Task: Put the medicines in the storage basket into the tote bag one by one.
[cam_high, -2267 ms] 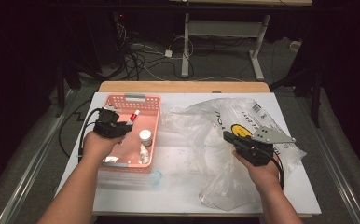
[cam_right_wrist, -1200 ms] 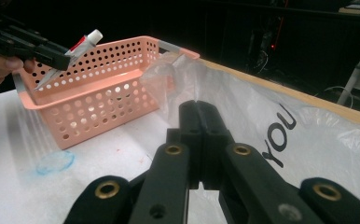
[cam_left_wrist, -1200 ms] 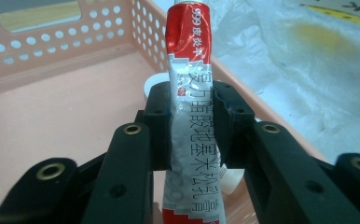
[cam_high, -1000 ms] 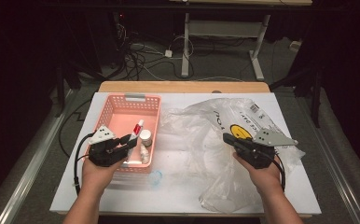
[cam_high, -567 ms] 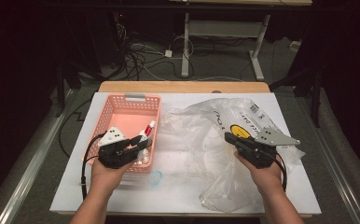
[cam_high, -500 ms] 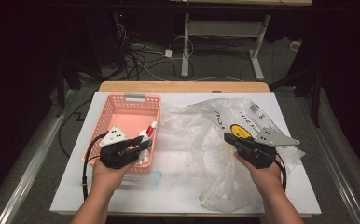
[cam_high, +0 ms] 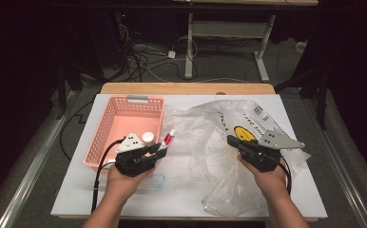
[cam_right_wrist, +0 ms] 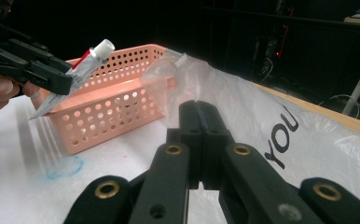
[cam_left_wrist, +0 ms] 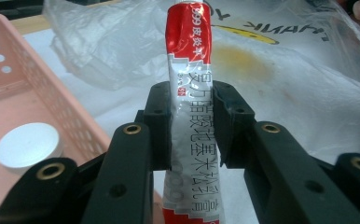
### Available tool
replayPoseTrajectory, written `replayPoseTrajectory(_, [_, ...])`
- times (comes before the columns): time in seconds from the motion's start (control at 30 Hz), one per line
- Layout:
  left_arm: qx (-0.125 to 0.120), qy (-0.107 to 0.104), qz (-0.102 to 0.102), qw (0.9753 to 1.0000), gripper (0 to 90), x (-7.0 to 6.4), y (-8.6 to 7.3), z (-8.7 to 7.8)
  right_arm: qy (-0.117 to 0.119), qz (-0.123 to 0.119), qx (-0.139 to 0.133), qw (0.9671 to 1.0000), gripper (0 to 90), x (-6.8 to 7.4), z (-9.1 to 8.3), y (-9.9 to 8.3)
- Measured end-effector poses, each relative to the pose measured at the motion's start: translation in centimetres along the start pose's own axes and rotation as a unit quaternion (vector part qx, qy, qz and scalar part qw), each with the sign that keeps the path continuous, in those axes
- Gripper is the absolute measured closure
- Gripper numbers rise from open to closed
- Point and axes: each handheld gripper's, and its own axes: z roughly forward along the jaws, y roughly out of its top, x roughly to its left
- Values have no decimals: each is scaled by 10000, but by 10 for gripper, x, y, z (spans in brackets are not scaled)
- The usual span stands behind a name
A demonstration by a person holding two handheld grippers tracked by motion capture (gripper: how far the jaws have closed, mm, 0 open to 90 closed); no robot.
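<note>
Glossy foil tube (cam_left_wrist: 190, 93), perforated pink plastic basket (cam_high: 124, 124), crinkled clear plastic bag (cam_high: 219, 142), matt white table (cam_high: 181, 194).

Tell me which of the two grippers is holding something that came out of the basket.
The left gripper: its jaws clamp a red-and-white tube beside the pink basket. The right gripper has its jaws pressed together over the clear plastic bag, with no tube.

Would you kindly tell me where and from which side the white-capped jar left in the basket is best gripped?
I would grip the jar across its round sides just under the white cap, coming straight down from above. It stands upright near the pink basket's near right corner, so the walls probably block a sideways approach. The left gripper holds the tube, so that needs releasing first.
</note>
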Motion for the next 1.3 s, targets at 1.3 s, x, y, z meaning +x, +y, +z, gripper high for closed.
replayPoseTrajectory(1.3, [583, -450, 575, 9956, 682, -60, 8, 75, 16, -38, -48, 10000, 900, 2, -5, 2])
